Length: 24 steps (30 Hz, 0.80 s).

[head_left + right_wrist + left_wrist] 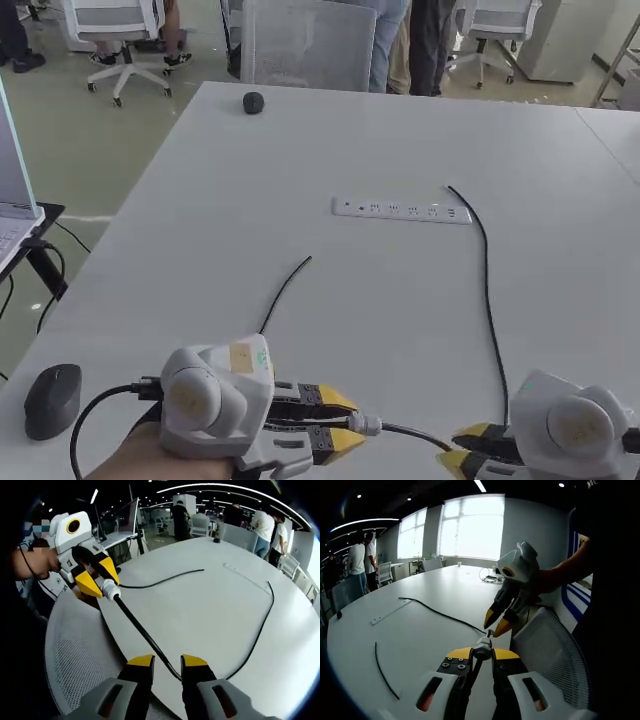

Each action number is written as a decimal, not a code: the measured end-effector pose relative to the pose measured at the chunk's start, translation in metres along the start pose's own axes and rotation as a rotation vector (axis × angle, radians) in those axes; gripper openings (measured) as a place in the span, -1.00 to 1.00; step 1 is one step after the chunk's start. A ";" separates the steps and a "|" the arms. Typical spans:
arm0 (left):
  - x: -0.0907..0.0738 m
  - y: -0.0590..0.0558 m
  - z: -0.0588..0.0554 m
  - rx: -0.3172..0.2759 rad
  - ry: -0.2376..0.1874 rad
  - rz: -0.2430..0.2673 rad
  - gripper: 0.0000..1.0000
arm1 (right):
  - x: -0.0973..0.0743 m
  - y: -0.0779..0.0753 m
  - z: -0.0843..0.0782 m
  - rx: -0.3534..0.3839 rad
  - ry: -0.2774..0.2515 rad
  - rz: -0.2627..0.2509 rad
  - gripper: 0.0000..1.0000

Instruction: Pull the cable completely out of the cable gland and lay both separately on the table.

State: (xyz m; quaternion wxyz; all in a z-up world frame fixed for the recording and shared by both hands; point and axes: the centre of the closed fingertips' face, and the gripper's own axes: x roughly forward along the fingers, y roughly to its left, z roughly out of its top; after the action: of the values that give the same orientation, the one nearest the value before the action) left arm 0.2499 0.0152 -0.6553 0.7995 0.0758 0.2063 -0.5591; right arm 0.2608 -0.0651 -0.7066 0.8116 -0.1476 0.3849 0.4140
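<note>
Left claw (481,655): closed on the white cable gland (482,646), which sits pinched between the yellow tips. Held low at the near edge of the worktop (300,180), aimed toward the right claw.

Right claw (166,661): parted narrowly, one tip either side of the cable (135,622), with a gap visible on both sides; nothing pinched. Faces the left claw, near but apart.

Cable: black, seated in the gland, not pulled out. Runs straight from gland to right claw and passes between those tips. Bends back onto the worktop and ends near the right end of the power strip (400,210).

Shorter black cable length (285,292): flat on the worktop beyond the left claw. Near end hidden behind that claw; joined to the gland or not, cannot tell.

Power strip: white, flat, mid-worktop.

Computer mouse (50,400): dark, at the near left edge, beside the left claw.

Small dark round object (253,102): near the far edge.

Office chairs (120,30), standing people (400,40): on the floor beyond the far edge.
</note>
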 end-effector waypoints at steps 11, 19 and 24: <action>0.000 0.000 0.000 0.009 0.008 0.005 -0.70 | 0.007 0.047 0.051 -0.308 -0.020 -0.003 -0.76; -0.003 -0.002 -0.002 0.000 0.005 0.011 -0.70 | 0.008 0.056 0.055 -0.377 -0.030 -0.004 -0.92; -0.003 -0.002 0.000 -0.010 -0.003 0.015 -0.70 | 0.007 0.055 0.054 -0.378 -0.032 -0.010 -0.98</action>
State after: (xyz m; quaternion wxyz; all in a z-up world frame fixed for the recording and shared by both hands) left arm 0.2471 0.0170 -0.6544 0.8043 0.0725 0.2072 -0.5522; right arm 0.2477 0.0030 -0.6718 0.7775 -0.2927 0.2865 0.4772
